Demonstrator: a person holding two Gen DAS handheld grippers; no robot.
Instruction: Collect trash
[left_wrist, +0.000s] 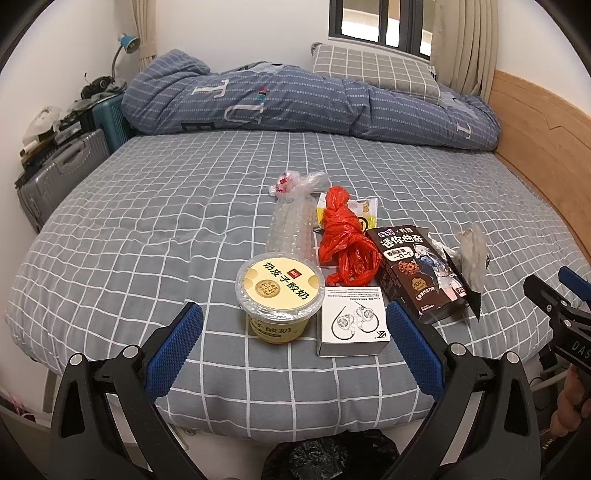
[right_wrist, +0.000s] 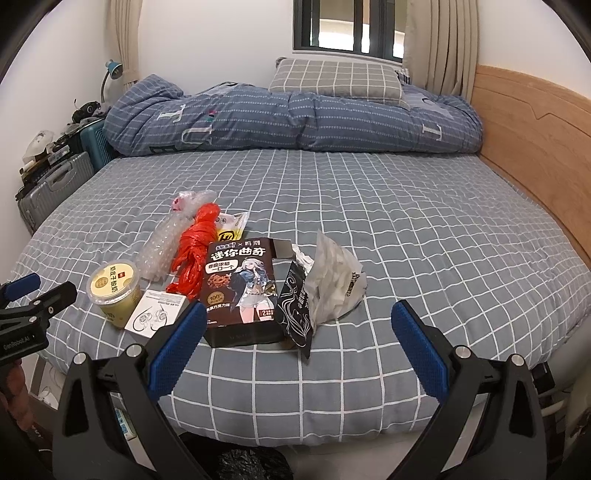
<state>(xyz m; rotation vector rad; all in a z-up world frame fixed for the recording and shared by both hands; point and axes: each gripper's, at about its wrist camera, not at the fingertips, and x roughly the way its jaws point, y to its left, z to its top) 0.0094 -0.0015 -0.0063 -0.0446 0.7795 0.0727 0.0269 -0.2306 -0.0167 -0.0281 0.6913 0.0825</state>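
While both grippers are hovering wide apart, left gripper (left_wrist: 295, 328) is framing the yogurt cup (left_wrist: 279, 291) on the bed (left_wrist: 147, 221); right gripper (right_wrist: 299, 328) is revealing the crumpled wrapper (right_wrist: 332, 280) beside the cookie box (right_wrist: 240, 288).

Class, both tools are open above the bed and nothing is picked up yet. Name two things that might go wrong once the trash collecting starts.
1. The yogurt cup stands against the white earphone box; the left tool closing on the cup may nudge the box.
2. The dark cookie box lies with its flap open, touching the crumpled wrappers; the right tool lifting it might drag them or spill contents, if any remain.
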